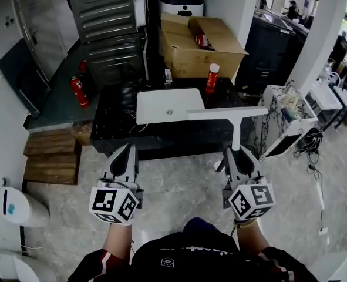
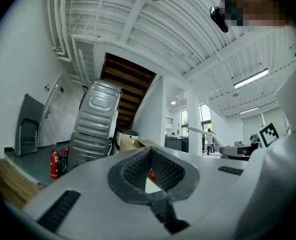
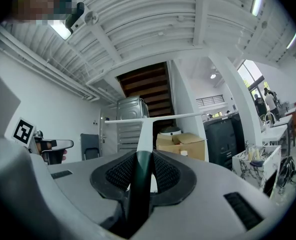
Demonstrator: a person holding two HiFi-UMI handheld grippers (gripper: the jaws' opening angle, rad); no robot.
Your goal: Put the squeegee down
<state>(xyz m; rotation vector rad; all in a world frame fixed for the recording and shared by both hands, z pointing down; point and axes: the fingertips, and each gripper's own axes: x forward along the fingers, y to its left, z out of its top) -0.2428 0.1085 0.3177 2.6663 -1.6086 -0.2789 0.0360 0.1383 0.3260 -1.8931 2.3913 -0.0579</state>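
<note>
- Far left on the floor, we see a white bin [image 1: 17, 207] and a wooden pallet [image 1: 51, 156].
- A red fire extinguisher [image 1: 78, 91] stands on the floor past the back left corner of the black bench [image 1: 111, 125]. A big grey metal machine [image 1: 105, 22] is next to it.
- Our left gripper [image 1: 126, 153] is in front of the bench's front edge, toward the left. Its jaws are pinched together at the tips, and nothing is between them.
- A white sink [image 1: 161, 104] sits in the middle of the bench.
- An open cardboard box [image 1: 185, 54] stands behind the bench's back edge.
- A red can with a white cap [image 1: 211, 78] stands at the back edge, toward the right.
- The white squeegee [image 1: 226, 113] is up in the air, not lying on the bench. Its long blade goes across the right part of the bench, just right of the sink. Its handle points back at us.
- Our right gripper [image 1: 236, 154] is at the front edge on the right. Its jaws squeeze the squeegee's handle.
- A white cabinet [image 1: 287, 122] stands past the bench's right end.
</note>
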